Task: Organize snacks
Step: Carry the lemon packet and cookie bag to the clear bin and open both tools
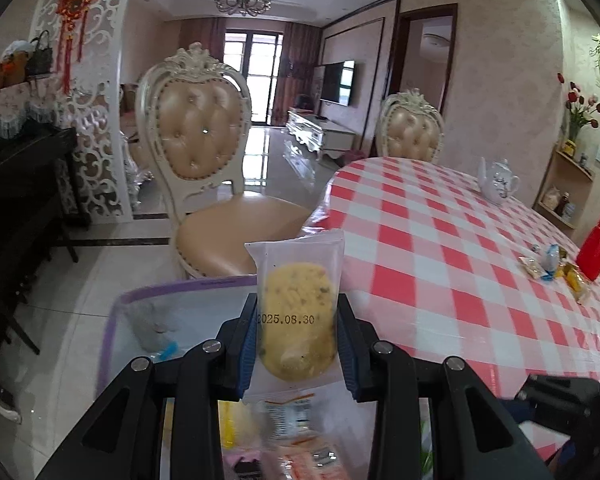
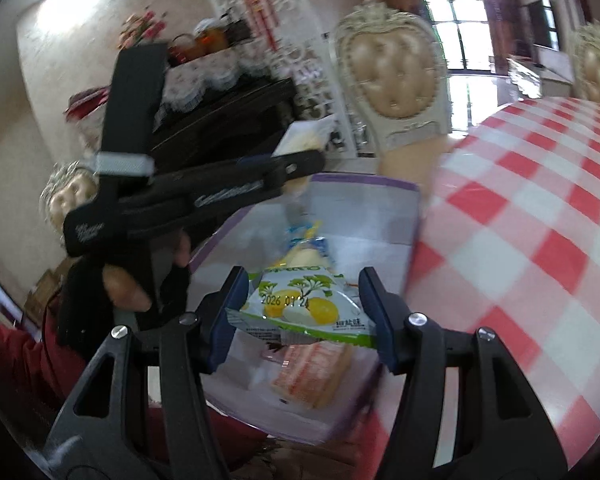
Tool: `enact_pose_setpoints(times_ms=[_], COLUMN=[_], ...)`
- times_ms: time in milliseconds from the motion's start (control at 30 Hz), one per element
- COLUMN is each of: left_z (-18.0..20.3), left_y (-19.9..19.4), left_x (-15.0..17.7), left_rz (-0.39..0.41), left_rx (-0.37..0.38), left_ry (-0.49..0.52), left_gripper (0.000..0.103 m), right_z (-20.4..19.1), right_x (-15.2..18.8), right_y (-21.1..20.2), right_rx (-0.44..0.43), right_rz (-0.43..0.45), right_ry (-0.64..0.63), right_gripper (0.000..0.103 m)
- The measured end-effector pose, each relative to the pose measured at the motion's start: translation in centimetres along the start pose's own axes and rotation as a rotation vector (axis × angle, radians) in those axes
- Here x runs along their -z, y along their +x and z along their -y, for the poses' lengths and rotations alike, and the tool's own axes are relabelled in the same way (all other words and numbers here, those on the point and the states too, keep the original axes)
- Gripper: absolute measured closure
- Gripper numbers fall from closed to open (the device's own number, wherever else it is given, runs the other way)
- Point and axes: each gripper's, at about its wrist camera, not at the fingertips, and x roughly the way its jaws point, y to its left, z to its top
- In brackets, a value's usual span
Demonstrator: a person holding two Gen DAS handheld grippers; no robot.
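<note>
- The left gripper point(image 1: 296, 344) holds a clear cookie pack point(image 1: 298, 312) between its fingers point(image 1: 247, 344), which sit narrow and press on both sides of it. The pack stands tall, long way pointing up and away.
- Right under and ahead of it is the purple-edged bin point(image 1: 116, 312) (some snacks already lie inside). So this pack looks ready to go down into the bin.
- The right gripper point(image 2: 302, 312) holds a green and white lemon snack bag point(image 2: 300, 308). Its fingers point(image 2: 374, 320) are partly wide and touch the bag's two ends, so the bag lies sideways across them.
- The bin point(image 2: 380, 188) is just below and ahead of this bag too, next to the red checked surface point(image 2: 540, 240).
- Both hands are above the bin, and I cannot tell which is nearer.
- More loose snacks point(image 1: 556, 268) wait far off to the right on the surface point(image 1: 440, 248), by a red box point(image 1: 596, 248).
</note>
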Motion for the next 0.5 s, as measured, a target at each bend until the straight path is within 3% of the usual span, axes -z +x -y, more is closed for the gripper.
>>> enact_pose_setpoints(times_ms=[300,433,500], left_z=[-2.1,-2.6,-2.9], left_y=[0.0,0.8,1.1], left_x=[-0.6,-0.4,-0.4], left_rz=[0.0,-0.061,-0.085], left_rx=[-0.071,-0.132,-0.178], left_ry=[0.009,0.047,0.044], left_gripper=[0.066,0.065,0.054], right_z=[-2.1,-2.3,-2.1], right_x=[0.3,0.3,0.2], right_y=[3.0,4.0,4.3], right_rx=[-0.014,-0.051,-0.075], right_rz=[-0.054,-0.094,-0.124], right_ry=[-0.094,-0.105,-0.097], right_gripper=[0.042,0.041,0.027])
